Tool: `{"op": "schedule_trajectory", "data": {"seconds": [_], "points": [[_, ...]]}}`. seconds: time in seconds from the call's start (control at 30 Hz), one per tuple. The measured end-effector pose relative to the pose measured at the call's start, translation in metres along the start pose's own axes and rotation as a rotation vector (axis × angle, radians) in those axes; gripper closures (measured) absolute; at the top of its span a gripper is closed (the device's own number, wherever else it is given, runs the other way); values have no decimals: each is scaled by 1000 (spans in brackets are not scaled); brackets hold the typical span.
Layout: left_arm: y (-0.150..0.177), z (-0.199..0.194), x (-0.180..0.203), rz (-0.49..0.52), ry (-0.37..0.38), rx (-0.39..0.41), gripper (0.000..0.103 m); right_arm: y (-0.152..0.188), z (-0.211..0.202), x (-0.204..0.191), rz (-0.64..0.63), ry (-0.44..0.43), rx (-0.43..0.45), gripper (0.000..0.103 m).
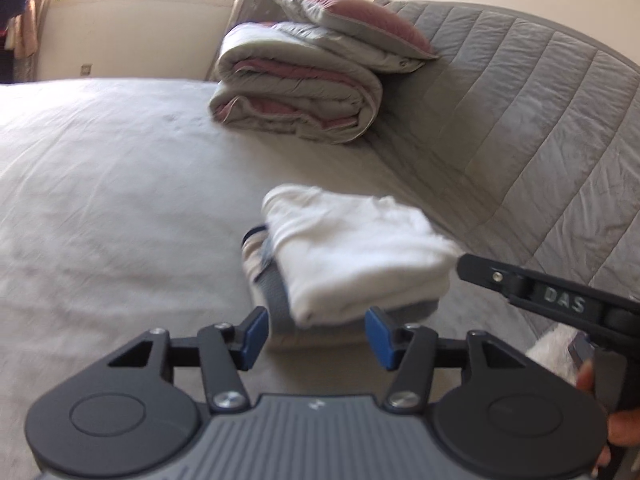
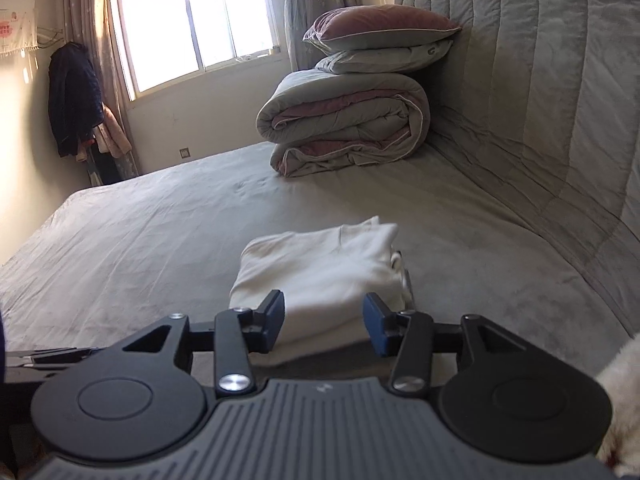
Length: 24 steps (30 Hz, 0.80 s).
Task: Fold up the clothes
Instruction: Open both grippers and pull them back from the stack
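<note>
A folded white garment (image 1: pixel 352 252) lies on top of a folded striped grey garment (image 1: pixel 262 268) on the grey bed sheet (image 1: pixel 100 200), close to the headboard. My left gripper (image 1: pixel 316 334) is just short of the pile's near edge, its blue pads open with nothing pressed between them. The right gripper (image 1: pixel 520 288) comes in from the right, beside the pile. In the right wrist view the white garment (image 2: pixel 320 272) lies just beyond my right gripper (image 2: pixel 324 322), whose jaws stand open and do not clamp the cloth.
A rolled grey and pink duvet (image 2: pixel 344 128) with two pillows (image 2: pixel 380 24) on it stands at the far end against the quilted headboard (image 2: pixel 540 100). A window (image 2: pixel 192 20) and a hanging dark jacket (image 2: pixel 74 96) are beyond the bed. A fluffy white sleeve (image 2: pixel 624 400) is at the right edge.
</note>
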<state>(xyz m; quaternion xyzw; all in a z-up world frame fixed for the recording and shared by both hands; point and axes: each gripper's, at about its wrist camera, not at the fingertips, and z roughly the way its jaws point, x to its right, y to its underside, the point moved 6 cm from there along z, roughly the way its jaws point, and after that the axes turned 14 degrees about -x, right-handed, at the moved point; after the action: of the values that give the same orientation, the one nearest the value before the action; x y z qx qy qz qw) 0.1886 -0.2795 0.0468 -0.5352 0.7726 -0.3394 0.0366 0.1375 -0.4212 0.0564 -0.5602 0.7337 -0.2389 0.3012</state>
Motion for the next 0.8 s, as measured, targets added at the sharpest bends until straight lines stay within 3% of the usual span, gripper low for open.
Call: {"op": "schedule_trajectory", "data": {"seconds": [0.13,0.27,0.4,0.5,0.8], "points": [[21,-12,-7,-32,-41,-63,36,26,-18,-14,25,20,-52,38],[46,-22,-15,-67,-112,-116,17,54,-30,-17,71,20,-88,26],[71,-32,-21,-66,-187,-108,2,67,-30,-17,53,70,-109,14],[83,-35,-24,-67,-239,-126,1,69,-33,-15,43,108,-106,0],[93,-44,-16,-53,-346,-126,1,79,-33,-12,45,114,-146,0]]}}
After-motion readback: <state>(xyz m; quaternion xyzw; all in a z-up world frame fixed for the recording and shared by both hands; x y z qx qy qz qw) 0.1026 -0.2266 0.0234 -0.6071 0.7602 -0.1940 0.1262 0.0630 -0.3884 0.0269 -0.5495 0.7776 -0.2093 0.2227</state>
